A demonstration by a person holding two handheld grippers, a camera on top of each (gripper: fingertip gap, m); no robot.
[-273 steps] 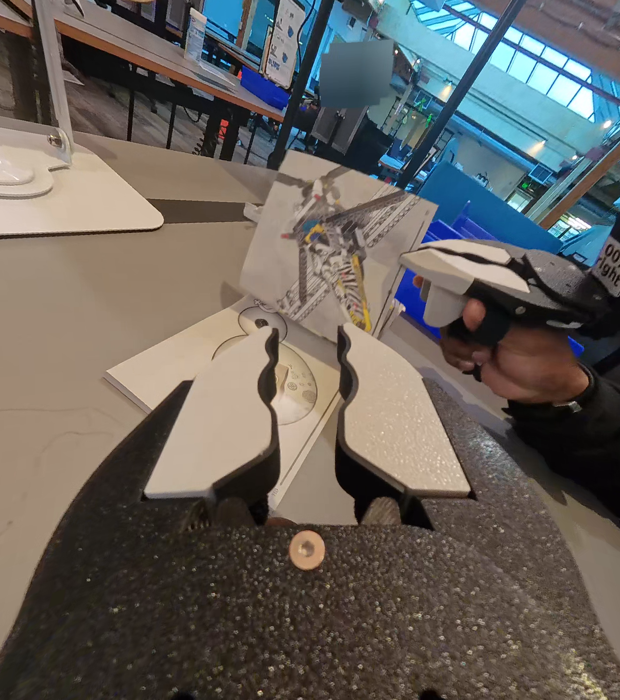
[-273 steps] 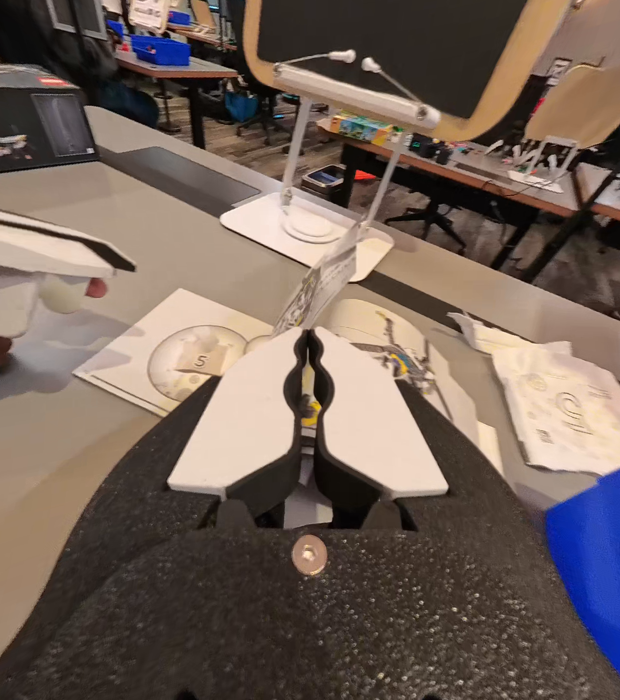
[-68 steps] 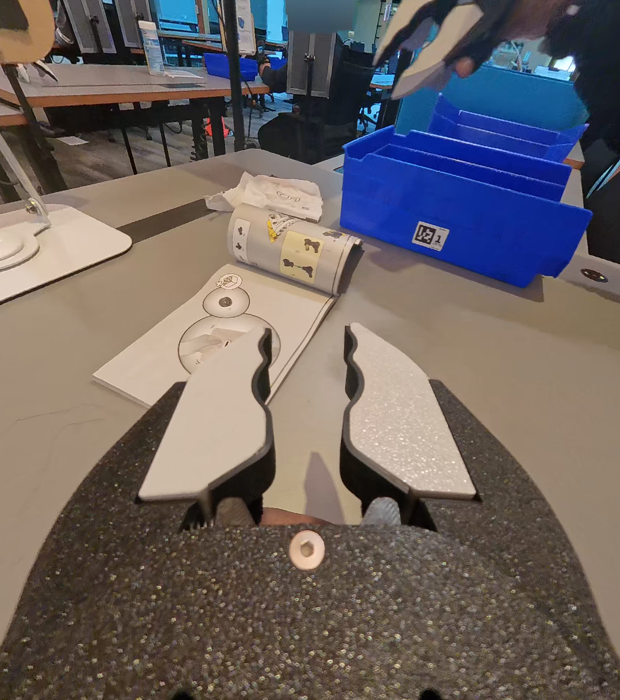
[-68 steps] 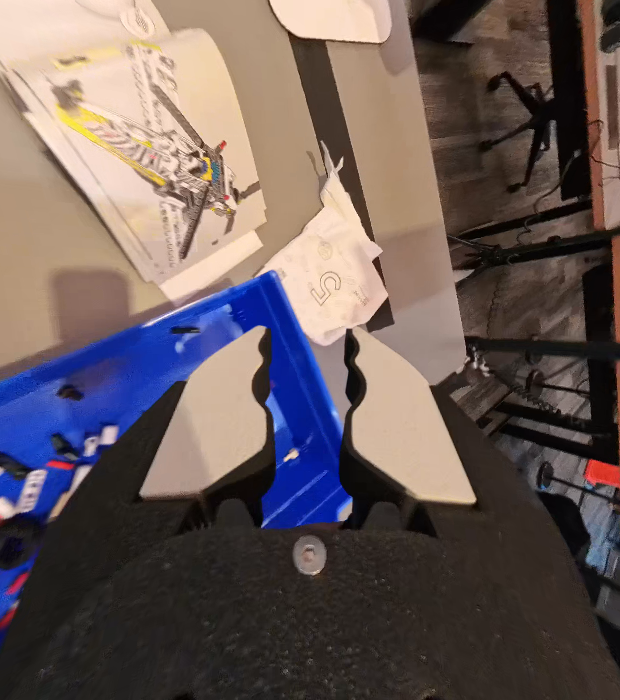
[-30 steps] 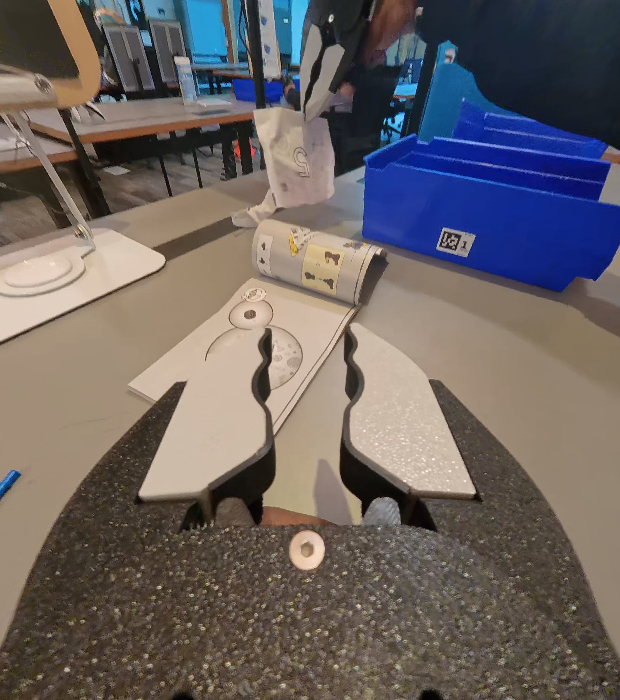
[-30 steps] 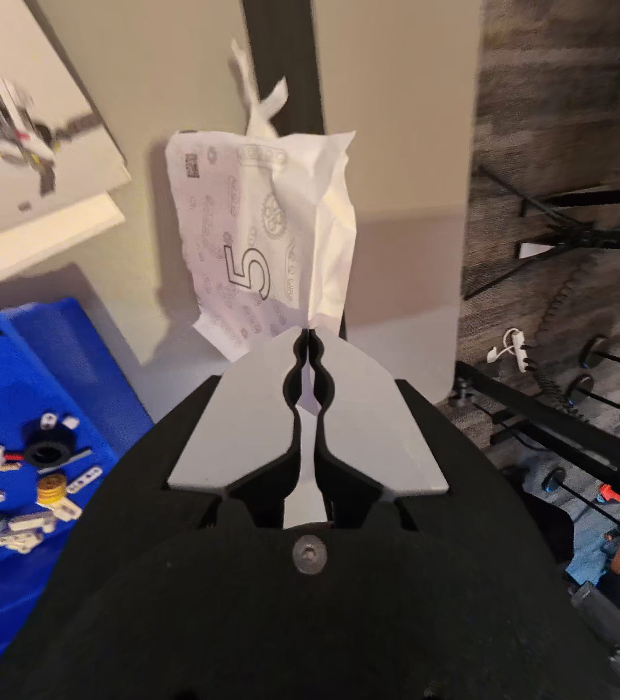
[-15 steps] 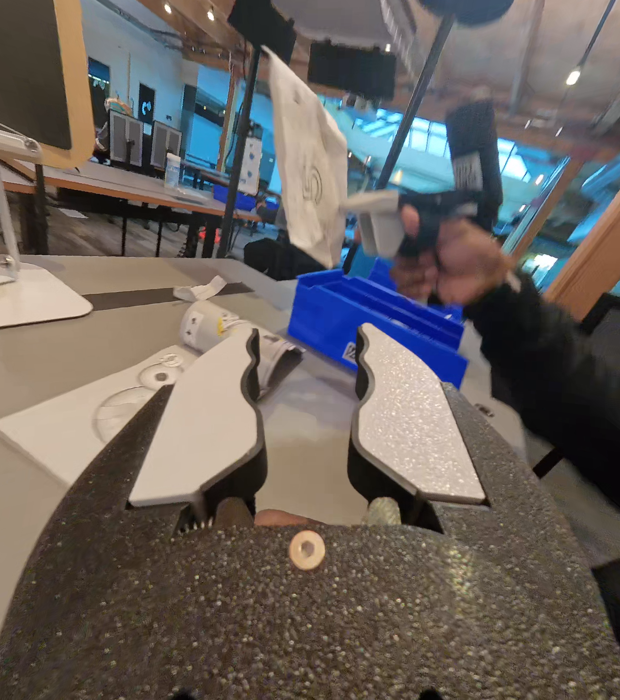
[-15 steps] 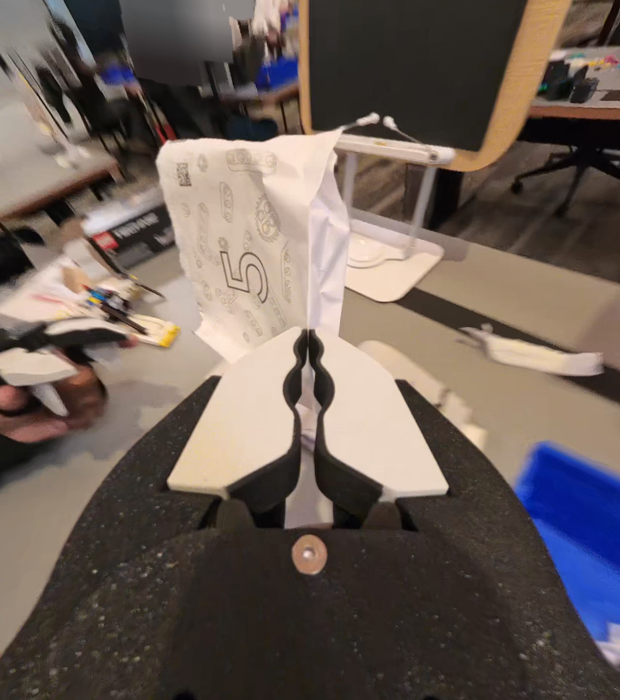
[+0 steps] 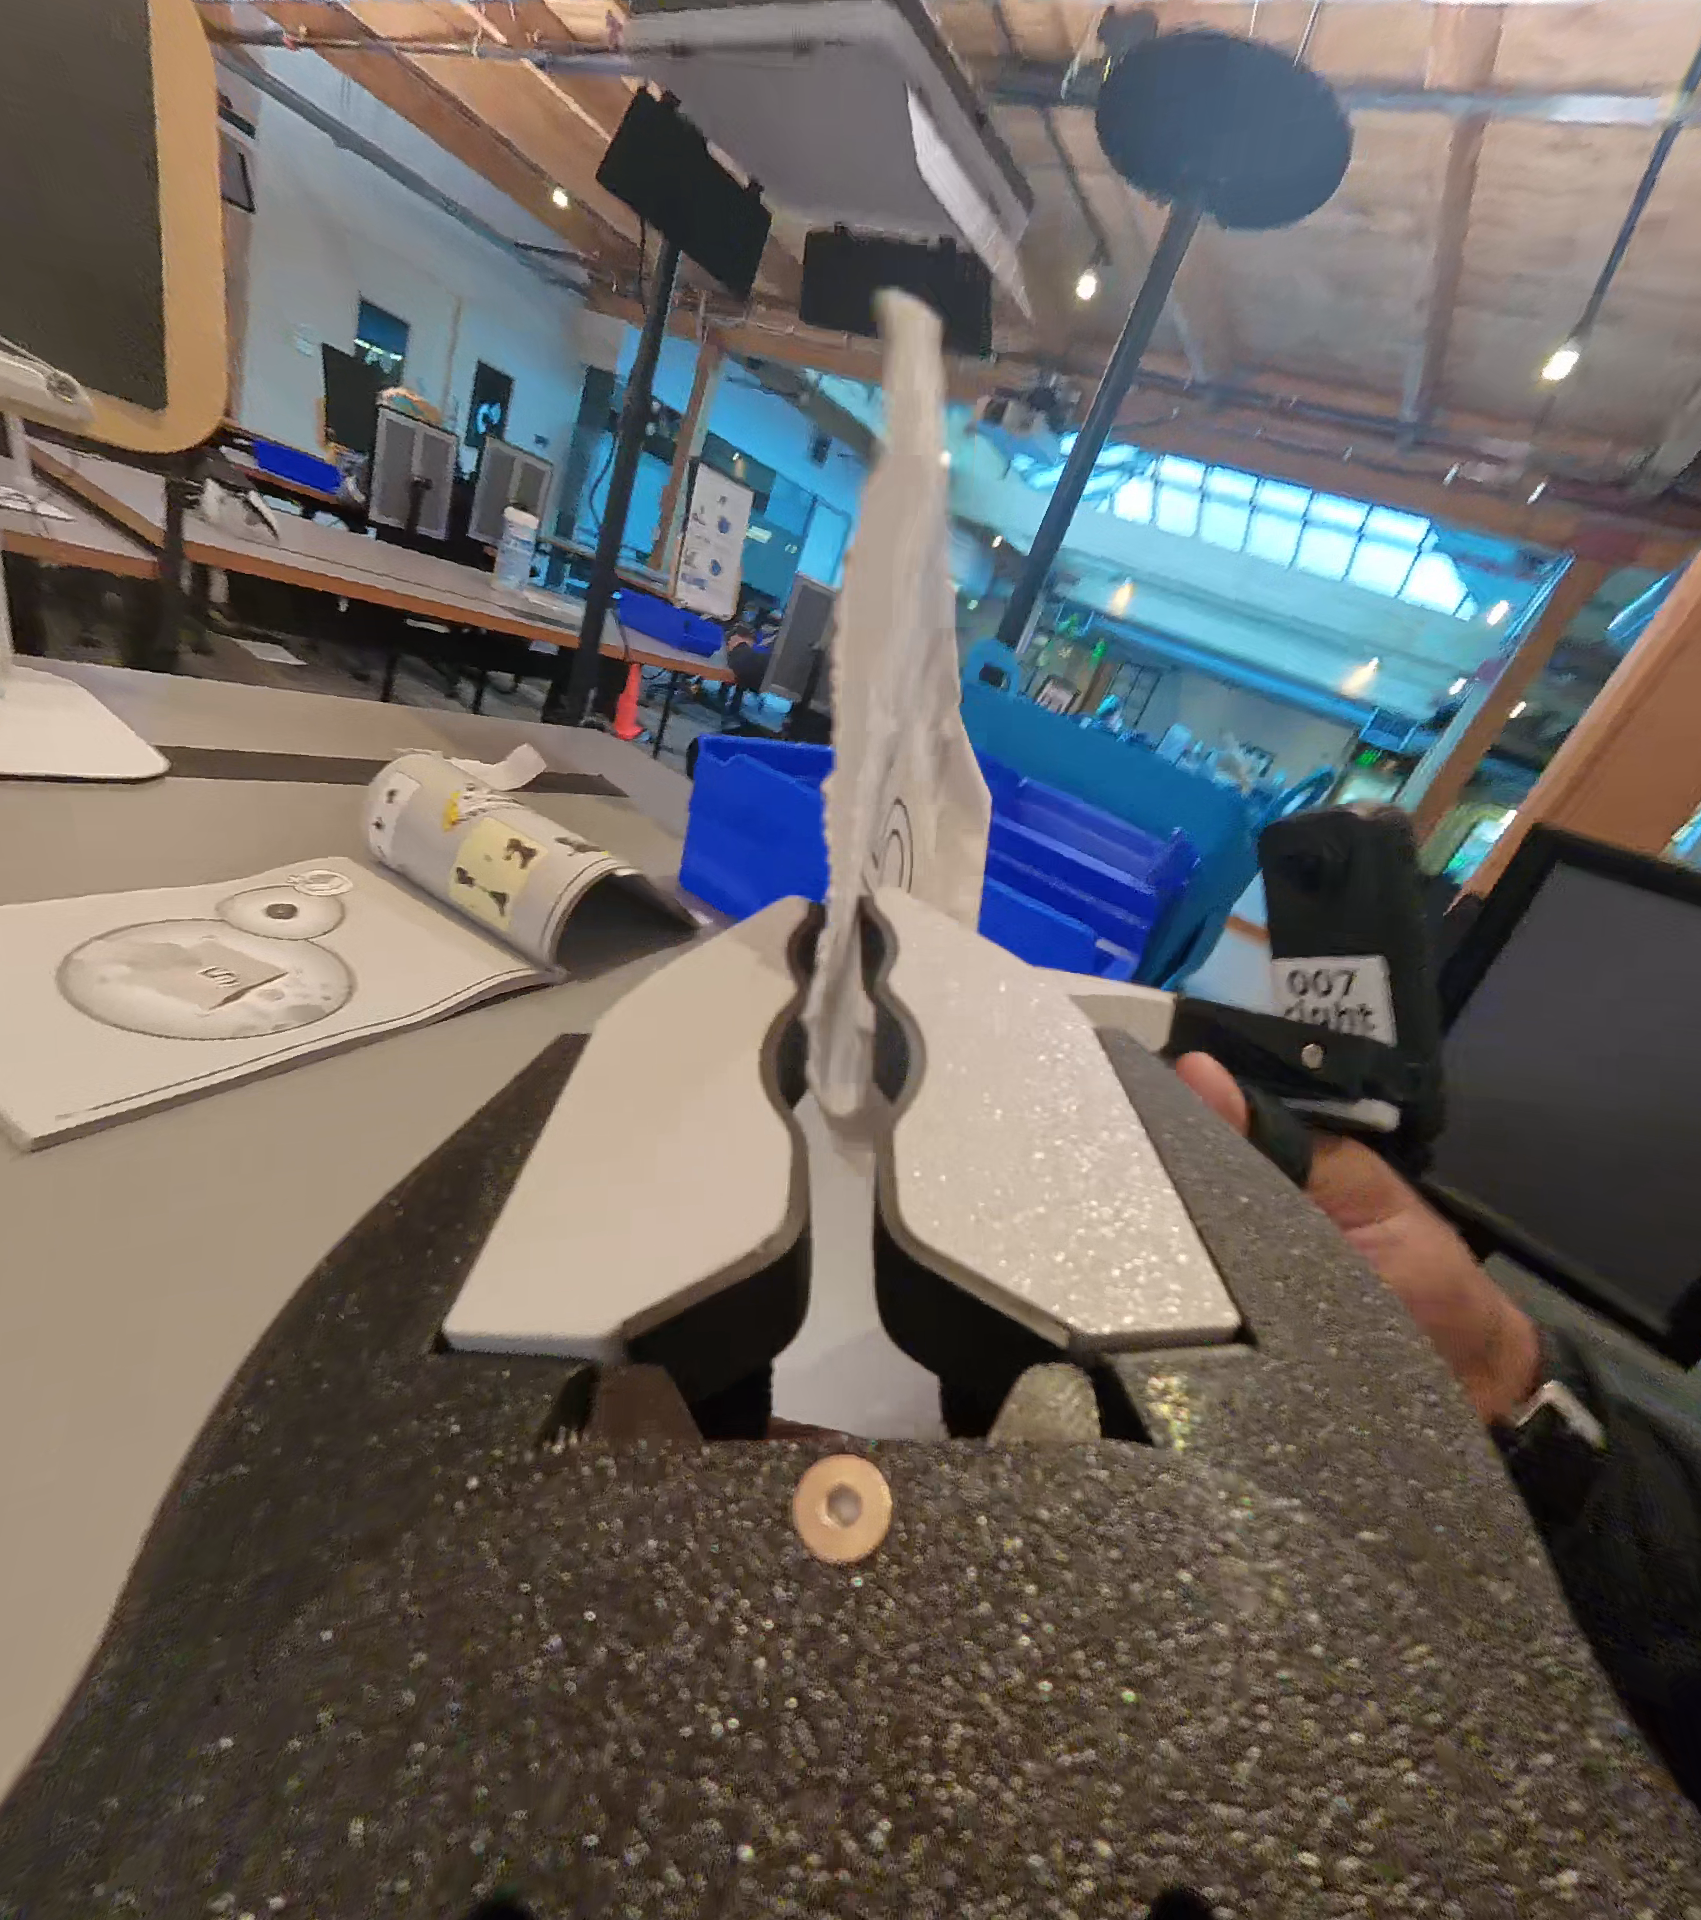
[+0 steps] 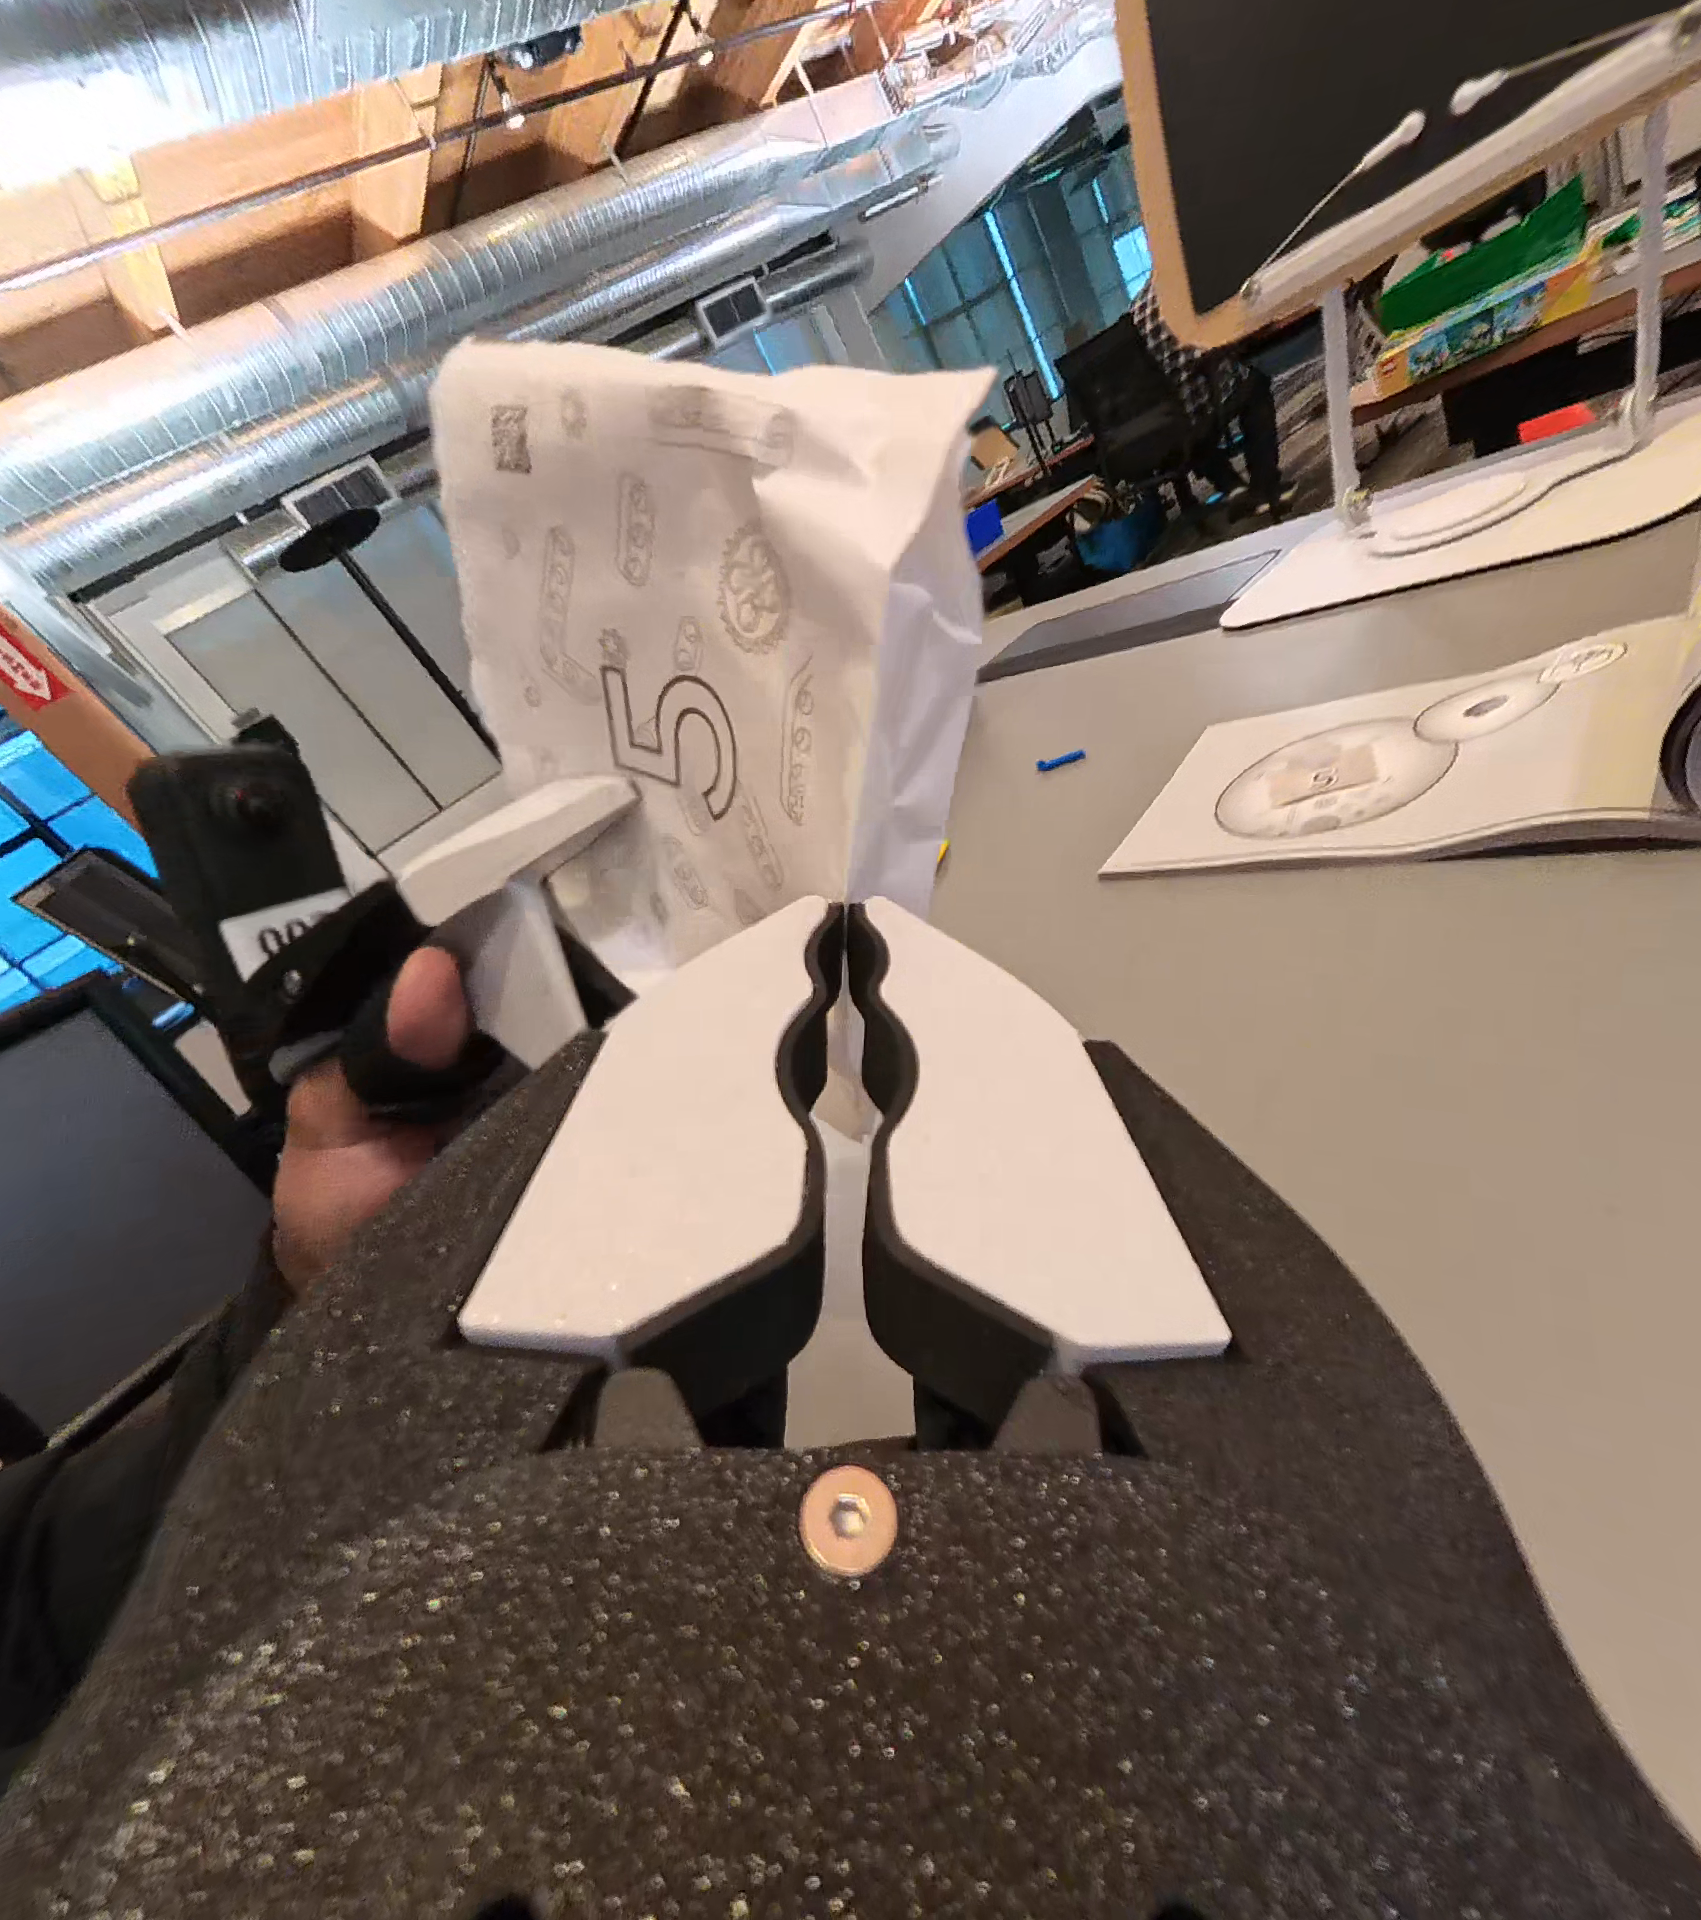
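We see grey table (image 9: 150,1299) bearing blue bins (image 9: 1064,862), contents hidden; open booklet (image 10: 1428,769) beside. White paper bag (image 10: 700,644) held aloft: left gripper (image 9: 838,914) and right gripper (image 10: 844,912) both clamped on it.

The paper bag (image 10: 711,623) is white with grey printed gear patterns. The bin (image 9: 752,821) is blue, the desk (image 10: 1345,1039) grey, the booklet (image 10: 1397,769) white.

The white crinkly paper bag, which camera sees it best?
The right wrist view: the white crinkly paper bag faces it flat, printed side showing. The left wrist view sees the bag edge-on, a thin strip.
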